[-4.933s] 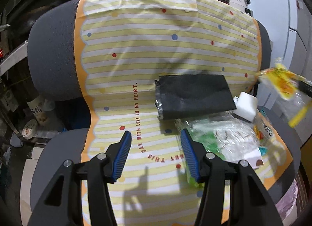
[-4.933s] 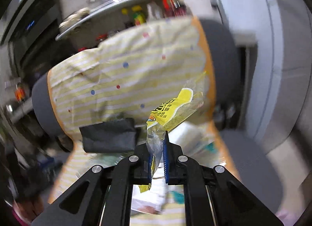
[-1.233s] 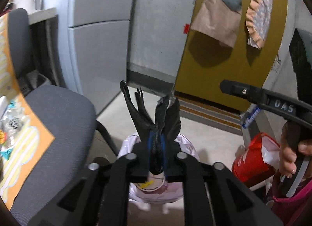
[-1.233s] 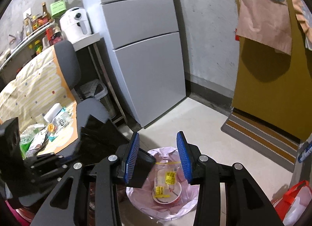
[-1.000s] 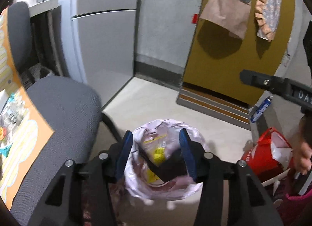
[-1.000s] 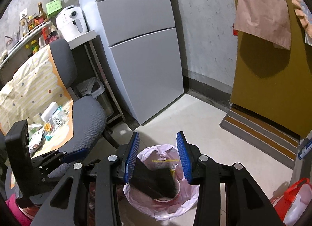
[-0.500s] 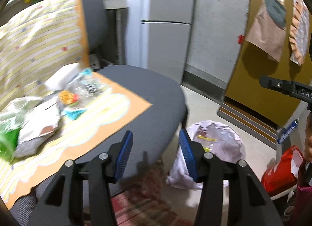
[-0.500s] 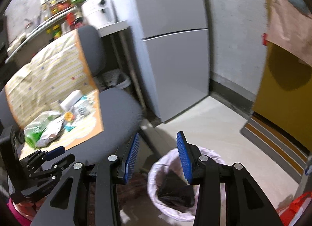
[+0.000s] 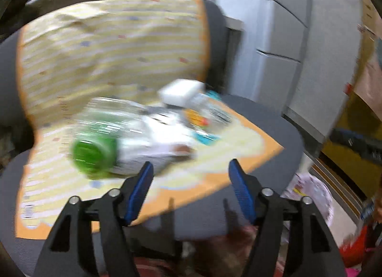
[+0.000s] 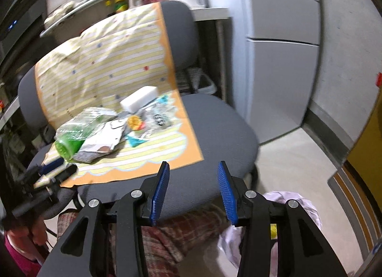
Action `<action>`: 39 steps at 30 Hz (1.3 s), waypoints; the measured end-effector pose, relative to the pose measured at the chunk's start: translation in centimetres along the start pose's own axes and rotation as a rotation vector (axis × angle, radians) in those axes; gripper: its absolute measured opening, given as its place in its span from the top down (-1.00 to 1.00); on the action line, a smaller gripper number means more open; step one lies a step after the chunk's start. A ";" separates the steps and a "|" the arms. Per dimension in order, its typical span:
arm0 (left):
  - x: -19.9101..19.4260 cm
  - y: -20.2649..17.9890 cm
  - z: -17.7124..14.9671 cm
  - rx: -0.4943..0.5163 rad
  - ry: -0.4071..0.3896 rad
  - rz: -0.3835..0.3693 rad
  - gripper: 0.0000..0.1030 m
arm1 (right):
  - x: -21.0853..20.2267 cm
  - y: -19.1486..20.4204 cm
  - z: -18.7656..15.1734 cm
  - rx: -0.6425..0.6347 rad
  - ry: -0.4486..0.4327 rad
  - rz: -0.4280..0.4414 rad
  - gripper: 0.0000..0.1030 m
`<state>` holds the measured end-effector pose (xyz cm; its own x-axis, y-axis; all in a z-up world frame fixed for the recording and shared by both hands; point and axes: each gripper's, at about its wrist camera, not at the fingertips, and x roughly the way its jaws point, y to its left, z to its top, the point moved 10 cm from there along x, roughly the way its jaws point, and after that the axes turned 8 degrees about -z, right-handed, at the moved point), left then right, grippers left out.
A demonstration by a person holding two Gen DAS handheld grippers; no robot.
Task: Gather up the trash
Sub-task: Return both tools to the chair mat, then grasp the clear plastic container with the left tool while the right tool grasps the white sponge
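My left wrist camera looks forward and down between its fingers, close over the front edge of the grey chair [image 9: 274, 119], and its picture is motion-blurred. My right wrist camera faces the same chair [image 10: 214, 119] from farther back and to the right. Both views share the striped cloth [image 9: 107, 45] [image 10: 107, 47], the wrappers [image 9: 143, 133] [image 10: 107, 131] and the bin bag [image 9: 315, 193] [image 10: 291, 203].

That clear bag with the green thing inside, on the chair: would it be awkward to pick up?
Probably floppy: the clear bag looks crinkled and thin, so it should sag. Its green contents bulge at one end, so it may hang lopsided. The glossy film could slip.
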<state>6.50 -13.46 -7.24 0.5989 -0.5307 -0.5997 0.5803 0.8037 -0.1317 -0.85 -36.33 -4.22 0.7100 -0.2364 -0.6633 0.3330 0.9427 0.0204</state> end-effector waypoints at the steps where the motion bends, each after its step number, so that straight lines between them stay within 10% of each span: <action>1: -0.5 1.3 0.6 -0.015 -0.020 0.026 -0.39 | 0.1 0.6 0.1 -0.009 0.001 0.007 0.13; 10: 2.3 6.8 2.8 0.192 0.060 0.290 -0.73 | 1.5 3.3 1.1 -0.055 0.008 0.047 0.08; 27: 8.4 7.6 4.0 0.441 0.193 0.354 -0.50 | 4.2 2.7 1.7 -0.014 0.046 0.035 0.08; 33: 4.8 11.5 7.3 0.115 0.059 0.296 0.30 | 4.3 2.3 1.5 -0.009 0.050 0.025 0.08; 39: 1.6 18.2 6.4 -0.191 -0.012 0.318 0.63 | 4.5 3.3 1.2 -0.029 0.058 0.038 0.08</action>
<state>21.52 -1.39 -5.53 0.7399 -0.2488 -0.6251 0.2516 0.9640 -0.0860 4.19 -34.54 -6.22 0.6841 -0.1875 -0.7048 0.2879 0.9573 0.0248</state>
